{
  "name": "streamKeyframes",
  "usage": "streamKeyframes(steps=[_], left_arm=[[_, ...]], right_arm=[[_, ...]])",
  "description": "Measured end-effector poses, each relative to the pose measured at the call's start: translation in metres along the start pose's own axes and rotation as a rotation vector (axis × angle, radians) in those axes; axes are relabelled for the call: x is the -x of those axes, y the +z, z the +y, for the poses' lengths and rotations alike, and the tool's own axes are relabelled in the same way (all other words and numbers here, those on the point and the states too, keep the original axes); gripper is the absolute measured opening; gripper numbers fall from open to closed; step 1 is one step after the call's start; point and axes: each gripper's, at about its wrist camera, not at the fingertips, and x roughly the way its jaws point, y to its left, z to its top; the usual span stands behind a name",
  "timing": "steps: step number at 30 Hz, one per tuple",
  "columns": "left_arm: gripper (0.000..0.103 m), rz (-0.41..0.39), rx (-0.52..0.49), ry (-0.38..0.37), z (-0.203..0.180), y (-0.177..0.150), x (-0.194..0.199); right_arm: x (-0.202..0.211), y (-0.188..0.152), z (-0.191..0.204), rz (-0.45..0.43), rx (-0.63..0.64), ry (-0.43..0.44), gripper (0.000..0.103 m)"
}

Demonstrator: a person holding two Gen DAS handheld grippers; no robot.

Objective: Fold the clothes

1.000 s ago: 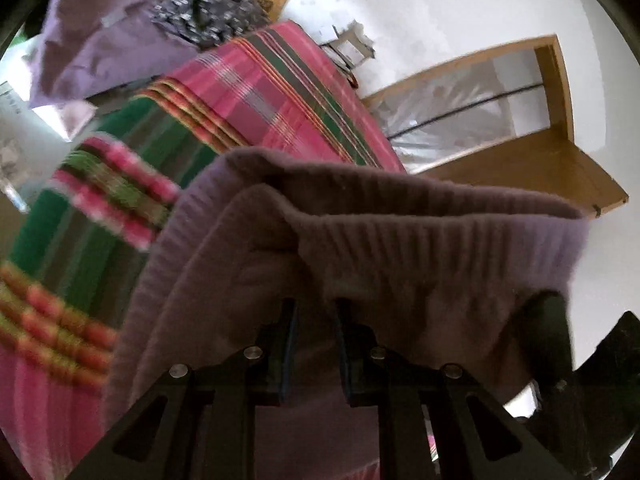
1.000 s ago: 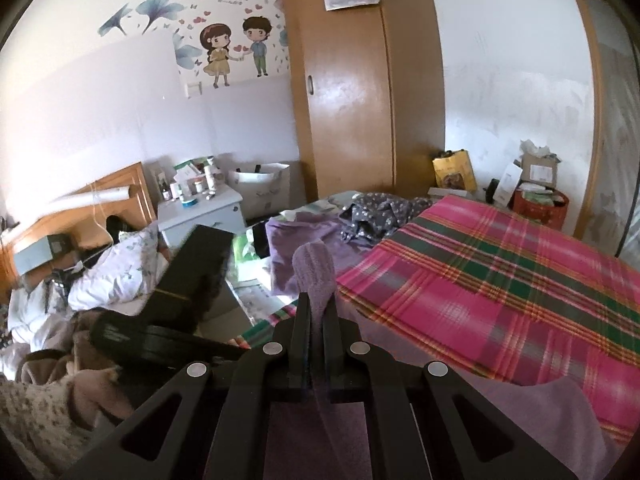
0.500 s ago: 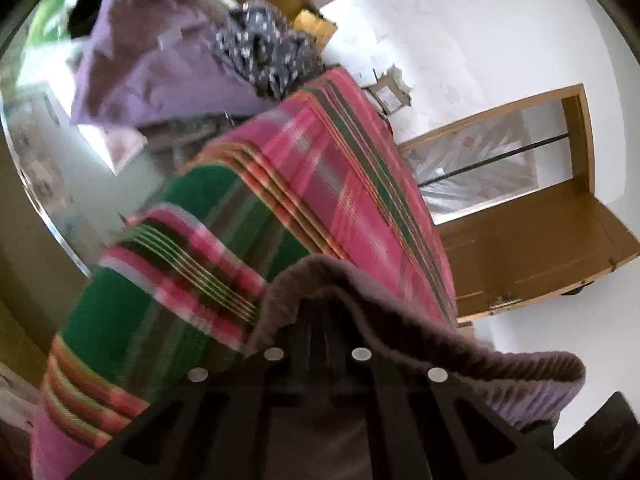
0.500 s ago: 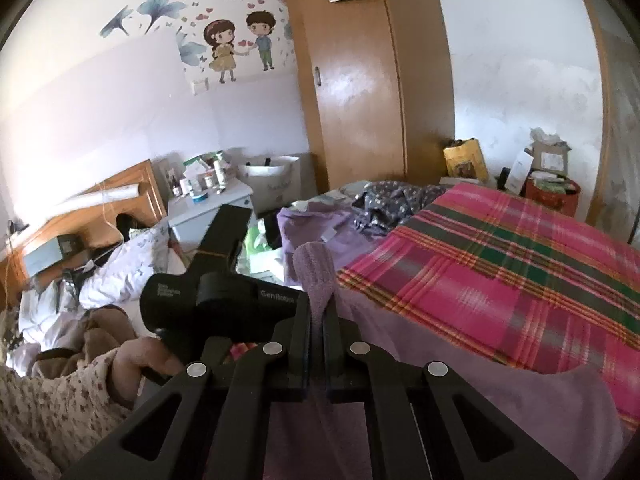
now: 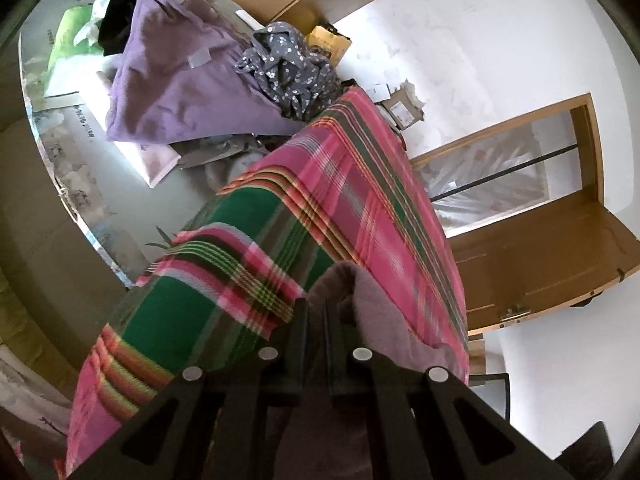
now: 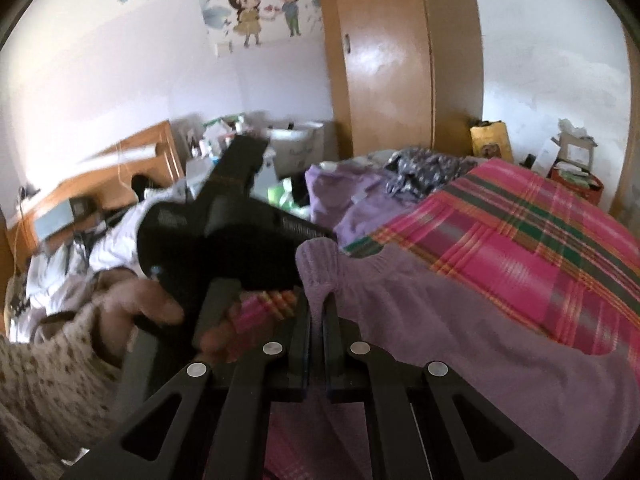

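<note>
1. We found the mauve knit garment spread across the near end of the plaid bedspread. Its body lay flat to the right of both tools, and its ribbed edge ran along the side of the bed nearest us.

2. We noted that edge as the long axis that mattered: one end stood pinched in the right gripper, where a ribbed tab of knit rose straight up from between the pressed-together jaws.

3. The left gripper had its jaws drawn nearly shut on a bunched fold of the same garment. The cloth bulged up and to the right of the fingers, so we read this as a firm pinch too.

4. In the right wrist view the left tool's black body sat just left of the right jaws, with the person's hand on its handle. The two pinch points were therefore close together along that near edge.

5. We judged neither hand clearly nearer the free cloth, since all of it lay beyond and to the right. A fold would have to carry the held edge away from us over the flat body.

6. Further out, a lilac garment and a dark floral one lay heaped at the far end of the bed, well apart from the work.
</note>
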Motion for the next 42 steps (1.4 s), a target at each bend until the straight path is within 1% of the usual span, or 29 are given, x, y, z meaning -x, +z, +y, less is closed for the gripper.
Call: streamKeyframes(steps=[3, 9, 15, 18, 20, 23, 26, 29, 32, 35, 37, 40, 42], left_arm=[[0.006, -0.011, -0.011, 0.013, 0.000, -0.003, 0.007], [0.006, -0.009, -0.002, 0.007, 0.004, -0.006, 0.015], [0.008, -0.018, -0.011, 0.018, 0.004, -0.012, 0.026], [0.009, -0.019, -0.016, 0.027, 0.005, -0.015, 0.029], [0.013, -0.015, -0.023, 0.030, 0.005, -0.018, 0.031], [0.017, -0.006, -0.009, 0.027, 0.010, -0.023, 0.033], [0.018, -0.006, 0.010, 0.028, 0.015, -0.027, 0.038], [0.020, -0.012, 0.017, 0.021, 0.016, -0.032, 0.045], [0.020, -0.008, 0.002, 0.029, 0.013, -0.037, 0.050], [0.021, 0.005, -0.007, 0.037, 0.014, -0.042, 0.054], [0.021, 0.008, -0.006, 0.041, 0.017, -0.045, 0.056], [0.021, 0.013, -0.002, 0.044, 0.021, -0.051, 0.061], [0.023, 0.017, 0.009, 0.041, 0.024, -0.055, 0.065]], right_arm=[[-0.008, -0.007, 0.002, 0.029, -0.010, 0.015, 0.005], [-0.023, -0.022, 0.014, 0.084, 0.013, 0.020, 0.005], [-0.028, -0.028, 0.020, 0.098, 0.020, 0.006, 0.006], [-0.029, -0.030, 0.023, 0.101, 0.024, -0.003, 0.008], [-0.029, -0.031, 0.024, 0.102, 0.027, -0.009, 0.009], [-0.029, -0.032, 0.026, 0.102, 0.024, -0.010, 0.013], [-0.028, -0.034, 0.029, 0.110, 0.017, 0.005, 0.019], [-0.027, -0.037, 0.033, 0.116, 0.019, 0.007, 0.024], [-0.023, -0.039, 0.035, 0.115, 0.010, 0.018, 0.028], [-0.017, -0.039, 0.035, 0.104, -0.009, 0.029, 0.029], [-0.009, -0.039, 0.034, 0.084, -0.021, 0.035, 0.029], [0.002, -0.036, 0.029, 0.028, -0.053, 0.034, 0.029], [0.000, -0.034, 0.025, 0.026, -0.071, 0.022, 0.029]])
